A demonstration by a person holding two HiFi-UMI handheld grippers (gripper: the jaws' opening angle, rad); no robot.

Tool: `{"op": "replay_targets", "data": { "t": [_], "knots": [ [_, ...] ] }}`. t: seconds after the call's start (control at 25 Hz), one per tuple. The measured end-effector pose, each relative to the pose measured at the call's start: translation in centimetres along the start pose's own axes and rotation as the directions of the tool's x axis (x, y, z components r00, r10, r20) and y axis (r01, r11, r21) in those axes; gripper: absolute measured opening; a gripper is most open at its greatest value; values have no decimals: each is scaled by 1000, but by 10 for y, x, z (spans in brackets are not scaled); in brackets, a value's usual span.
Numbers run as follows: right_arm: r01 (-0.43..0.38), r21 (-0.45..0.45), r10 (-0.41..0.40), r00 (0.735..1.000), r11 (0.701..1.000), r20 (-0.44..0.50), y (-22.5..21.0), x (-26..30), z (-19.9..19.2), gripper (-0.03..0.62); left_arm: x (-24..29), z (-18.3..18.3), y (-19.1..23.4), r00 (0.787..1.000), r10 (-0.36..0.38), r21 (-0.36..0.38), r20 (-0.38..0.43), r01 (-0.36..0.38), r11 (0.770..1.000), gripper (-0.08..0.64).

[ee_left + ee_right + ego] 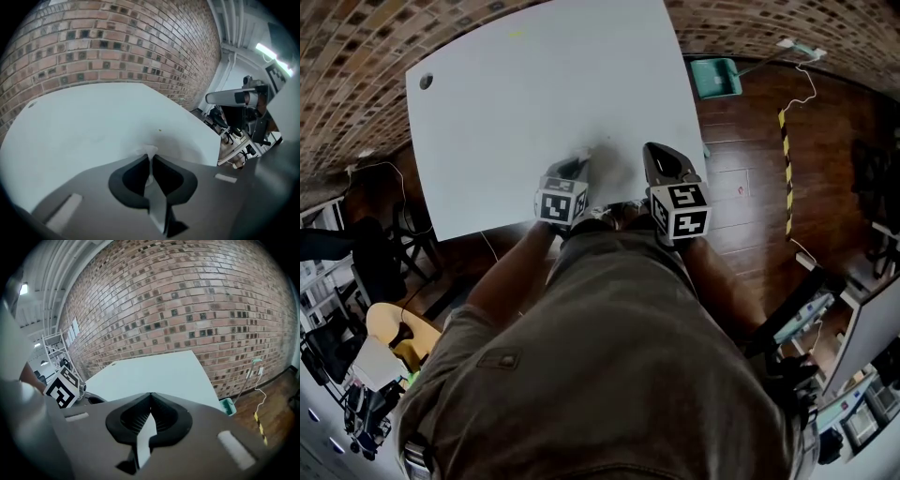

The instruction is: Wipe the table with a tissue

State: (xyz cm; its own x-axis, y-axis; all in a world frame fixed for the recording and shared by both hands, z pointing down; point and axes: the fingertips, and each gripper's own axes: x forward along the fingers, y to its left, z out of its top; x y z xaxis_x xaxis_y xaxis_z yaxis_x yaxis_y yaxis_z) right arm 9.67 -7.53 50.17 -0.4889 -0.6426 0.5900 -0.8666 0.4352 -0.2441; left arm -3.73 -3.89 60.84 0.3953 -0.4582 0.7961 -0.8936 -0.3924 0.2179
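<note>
Early in the wipe, judging by position only. Tissue (147, 152) pinched in the left gripper (151, 161), fingers (131, 180) closed tight on it, small white wad poking past the tips. Placed at the near edge of the worktop (534, 84), about mid-width, down at or just above the surface; actual contact not confirmable. Right gripper (150, 397) just beside it on the right, fingers (126, 418) shut together with nothing between them, apparently idle over the same near edge. Faint grey patch on the worktop between the two grippers in the head view: shadow or smear, can't tell. Rest of the white surface looking bare apart from a yellowish speck (517, 35) near the far edge and a dark round hole (426, 82) at the far left corner. No visible wipe trails, so no gauging coverage. Likely left to do: sweep the tissue out from the near edge across the middle, far side and left side, speck included. Nothing needed from the right gripper unless for bracing. Brick wall (187, 301) beyond the far edge, teal container (715, 77) on the floor to the right, both out of play.
</note>
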Motion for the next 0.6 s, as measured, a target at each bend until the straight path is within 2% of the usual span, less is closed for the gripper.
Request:
{"op": "replay_targets", "data": {
  "t": [0.2, 0.6],
  "knots": [
    [21, 3, -21, 1000, 1000, 11, -1, -4, -1, 14, -3, 3, -2, 1000, -19, -9, 16, 20, 1000, 23],
    [90, -2, -89, 995, 996, 41, 11, -9, 4, 14, -43, 30, 20, 985, -16, -69, 171, 28, 997, 23]
  ]
}}
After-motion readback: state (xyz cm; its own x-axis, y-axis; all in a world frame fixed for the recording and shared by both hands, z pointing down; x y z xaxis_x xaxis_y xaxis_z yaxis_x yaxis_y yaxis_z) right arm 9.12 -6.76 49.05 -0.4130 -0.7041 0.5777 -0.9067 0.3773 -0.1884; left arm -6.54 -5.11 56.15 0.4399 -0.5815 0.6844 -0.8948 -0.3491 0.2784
